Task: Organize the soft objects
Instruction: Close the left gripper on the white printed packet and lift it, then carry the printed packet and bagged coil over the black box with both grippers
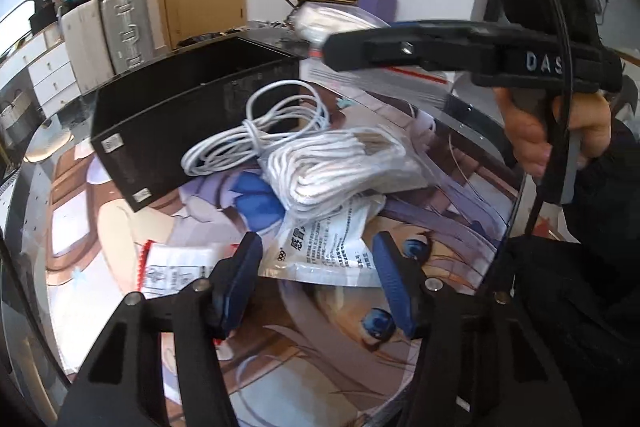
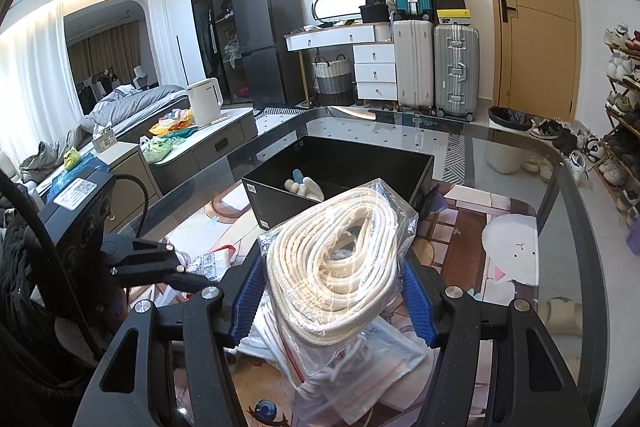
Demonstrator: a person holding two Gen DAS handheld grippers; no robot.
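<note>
Right claw (image 2: 334, 297) clamps the bagged rope (image 2: 332, 267); left claw (image 1: 316, 279) gapes, empty, above a sachet (image 1: 320, 251).

"DAS" on right gripper (image 1: 540, 61) (raised letters)

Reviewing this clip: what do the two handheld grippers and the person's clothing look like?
Both grippers are black frames with silver screws and ribbed blue finger pads. The left gripper shows a white label on its camera block in the right wrist view; the right gripper carries raised letters "DAS", a green light and a black cable. The sleeve is dark.
</note>
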